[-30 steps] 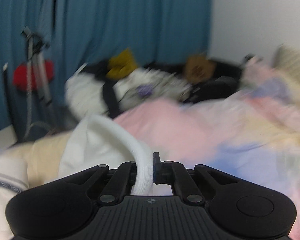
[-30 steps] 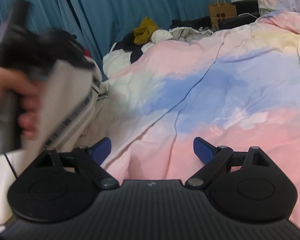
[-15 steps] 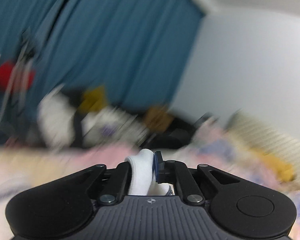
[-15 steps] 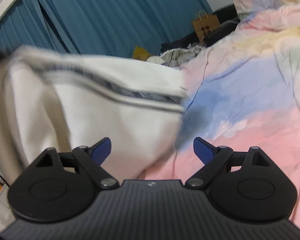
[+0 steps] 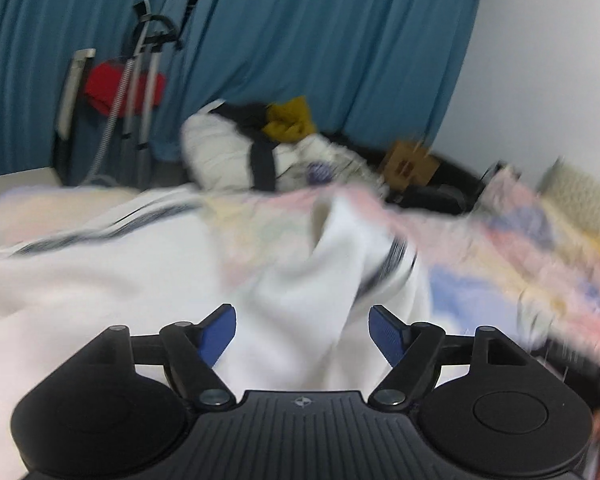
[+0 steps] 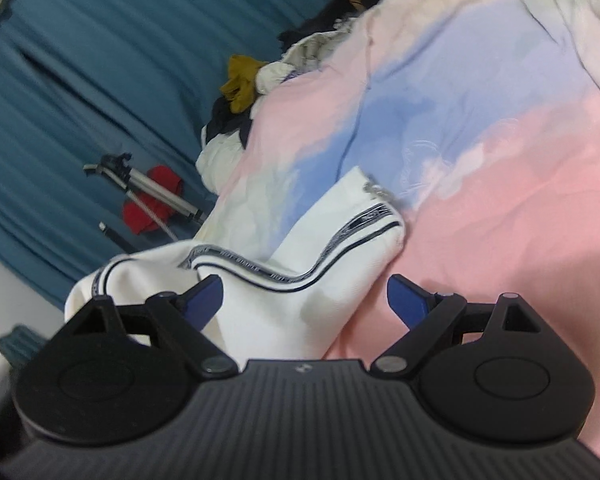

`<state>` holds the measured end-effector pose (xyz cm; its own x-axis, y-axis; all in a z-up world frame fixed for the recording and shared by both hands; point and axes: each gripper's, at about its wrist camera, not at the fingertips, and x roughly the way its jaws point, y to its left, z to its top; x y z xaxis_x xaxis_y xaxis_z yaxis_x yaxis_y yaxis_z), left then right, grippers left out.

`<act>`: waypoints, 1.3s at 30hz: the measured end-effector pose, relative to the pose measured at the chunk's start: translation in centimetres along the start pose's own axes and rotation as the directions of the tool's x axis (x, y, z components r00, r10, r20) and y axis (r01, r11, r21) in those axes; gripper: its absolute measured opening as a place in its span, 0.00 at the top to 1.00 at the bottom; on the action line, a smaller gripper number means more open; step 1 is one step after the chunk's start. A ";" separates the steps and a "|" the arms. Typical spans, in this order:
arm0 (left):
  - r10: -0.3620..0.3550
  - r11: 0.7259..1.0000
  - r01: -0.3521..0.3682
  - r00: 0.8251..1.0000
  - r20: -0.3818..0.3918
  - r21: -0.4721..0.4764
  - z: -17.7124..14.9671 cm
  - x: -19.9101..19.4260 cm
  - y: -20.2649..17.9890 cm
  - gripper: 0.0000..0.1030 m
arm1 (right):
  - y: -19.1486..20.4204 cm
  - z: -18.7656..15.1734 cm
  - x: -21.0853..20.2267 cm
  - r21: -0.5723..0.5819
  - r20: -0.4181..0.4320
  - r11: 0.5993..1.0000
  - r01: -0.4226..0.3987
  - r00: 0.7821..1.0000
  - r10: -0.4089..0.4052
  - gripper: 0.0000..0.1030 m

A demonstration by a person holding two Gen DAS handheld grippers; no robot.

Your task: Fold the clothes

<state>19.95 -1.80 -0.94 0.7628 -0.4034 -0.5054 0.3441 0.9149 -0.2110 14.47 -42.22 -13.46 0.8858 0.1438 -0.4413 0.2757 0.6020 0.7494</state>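
Observation:
A white garment with a dark striped trim (image 6: 300,280) lies crumpled on the pastel bed cover (image 6: 480,160). In the left wrist view the same white garment (image 5: 180,280) spreads below and ahead of my left gripper (image 5: 302,332), which is open and empty just above the cloth. My right gripper (image 6: 306,296) is open and empty, hovering over the garment's near part, with its left finger over the white cloth and its right finger over the pink cover.
A pile of clothes (image 5: 260,152) with a mustard piece lies at the far end of the bed. A tripod with a red cloth (image 5: 132,80) stands by the blue curtain (image 5: 300,40). A brown paper bag (image 5: 412,164) sits near the wall.
My left gripper was shut on the white garment, swung it up, and has now opened; the garment has dropped onto the bed. The right gripper stayed open and tilted.

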 end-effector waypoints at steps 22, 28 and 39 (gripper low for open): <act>0.099 0.991 -0.111 0.983 -0.152 -0.073 -10.4 -9.1 9.3 0.20 | 3.5 -2.2 5.9 -0.098 -0.194 0.995 0.035 0.980 -0.053 0.78; 0.111 0.963 -0.130 0.990 -0.092 -0.236 -9.4 -10.9 12.1 0.20 | 5.4 -0.4 3.9 -0.178 -0.060 0.982 0.061 0.996 -0.072 0.90; 0.148 0.918 -0.157 0.988 -0.055 -0.363 -9.0 -11.9 15.2 0.20 | 5.6 11.4 -2.1 -0.178 0.459 0.950 0.257 0.876 -0.151 0.92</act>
<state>11.13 17.03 -5.69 0.7738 -0.2627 -0.5764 -0.0031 0.9084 -0.4181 18.40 -48.13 -2.71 0.9054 -0.3250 -0.2733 0.4229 0.7483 0.5111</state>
